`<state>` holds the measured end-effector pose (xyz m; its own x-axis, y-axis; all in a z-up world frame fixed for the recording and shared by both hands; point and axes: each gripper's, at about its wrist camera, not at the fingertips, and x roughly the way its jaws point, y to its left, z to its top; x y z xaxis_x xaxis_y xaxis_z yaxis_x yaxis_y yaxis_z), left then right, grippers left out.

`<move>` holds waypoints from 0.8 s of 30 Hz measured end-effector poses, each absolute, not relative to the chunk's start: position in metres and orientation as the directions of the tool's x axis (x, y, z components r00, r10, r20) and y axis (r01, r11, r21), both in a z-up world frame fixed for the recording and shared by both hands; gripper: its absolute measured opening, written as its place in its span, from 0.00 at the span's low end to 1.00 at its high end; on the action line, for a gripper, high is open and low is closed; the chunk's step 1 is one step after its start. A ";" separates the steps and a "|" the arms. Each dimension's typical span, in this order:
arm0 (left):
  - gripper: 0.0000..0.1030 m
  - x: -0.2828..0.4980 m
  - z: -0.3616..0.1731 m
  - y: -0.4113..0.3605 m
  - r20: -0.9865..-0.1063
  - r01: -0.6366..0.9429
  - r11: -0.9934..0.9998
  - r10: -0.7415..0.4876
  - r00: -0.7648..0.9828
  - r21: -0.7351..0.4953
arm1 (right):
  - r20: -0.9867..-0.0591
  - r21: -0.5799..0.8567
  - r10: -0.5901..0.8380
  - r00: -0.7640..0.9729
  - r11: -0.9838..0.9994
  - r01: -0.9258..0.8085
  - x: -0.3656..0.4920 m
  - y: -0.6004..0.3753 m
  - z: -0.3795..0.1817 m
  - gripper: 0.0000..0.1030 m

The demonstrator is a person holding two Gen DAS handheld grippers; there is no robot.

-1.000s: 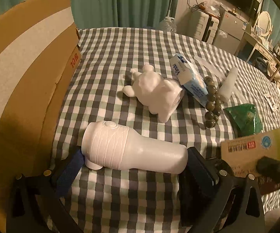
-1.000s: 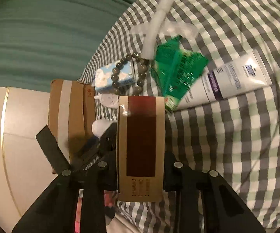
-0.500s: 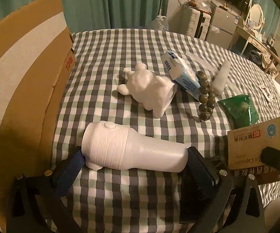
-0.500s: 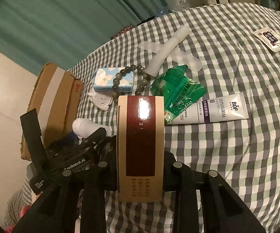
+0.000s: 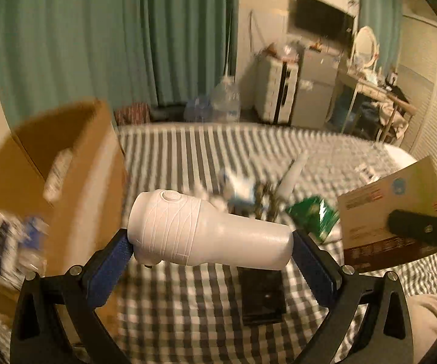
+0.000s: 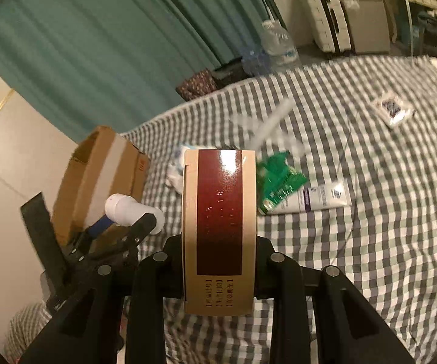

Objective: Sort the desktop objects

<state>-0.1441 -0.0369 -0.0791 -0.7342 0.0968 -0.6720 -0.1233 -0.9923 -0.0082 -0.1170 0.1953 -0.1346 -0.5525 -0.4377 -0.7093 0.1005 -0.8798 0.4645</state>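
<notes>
My left gripper [image 5: 211, 242] is shut on a white ribbed bottle [image 5: 206, 233], held crosswise above the checked tablecloth [image 5: 188, 312]. The bottle also shows in the right wrist view [image 6: 127, 209]. My right gripper [image 6: 218, 261] is shut on a tan and maroon medicine box [image 6: 218, 224], lifted off the table; the box shows at the right of the left wrist view [image 5: 391, 209]. An open cardboard box [image 5: 51, 188] stands at the left, with items inside; it also shows in the right wrist view [image 6: 103, 176].
On the cloth lie a green packet [image 6: 279, 179], a white tube [image 6: 321, 197], a white stick [image 6: 273, 124], a small sachet [image 6: 392, 109], a blue tissue pack [image 5: 239, 191] and beads [image 5: 264, 197]. A black object [image 5: 261, 294] lies under the bottle. The left wrist view is blurred.
Both grippers have risen from the table with their loads. The left gripper lifted the bottle, and the open top of the cardboard box has come into view.
</notes>
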 end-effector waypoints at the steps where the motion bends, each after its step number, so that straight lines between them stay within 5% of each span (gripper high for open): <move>1: 1.00 -0.139 -0.068 -0.040 -0.655 -0.124 -0.992 0.098 -0.749 -0.007 | -0.709 0.447 -0.428 -0.561 -0.888 0.112 -0.114 0.192 -0.127 0.28; 13: 1.00 -0.120 0.029 -0.140 -0.565 0.054 -0.998 -0.063 -0.823 0.033 | -0.590 0.440 -0.565 -0.576 -0.824 0.358 -0.116 0.077 -0.025 0.28; 24: 1.00 -0.126 -0.006 -0.232 -0.631 0.190 -0.981 -0.169 -0.758 0.033 | -0.623 0.344 -0.590 -0.513 -0.796 0.498 -0.131 -0.036 -0.008 0.28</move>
<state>-0.1263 -0.2316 -0.0061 -0.7576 -0.1685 -0.6306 0.1905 -0.9811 0.0334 -0.1313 -0.0359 -0.0077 -0.5132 -0.5900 -0.6234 0.4976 -0.7963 0.3440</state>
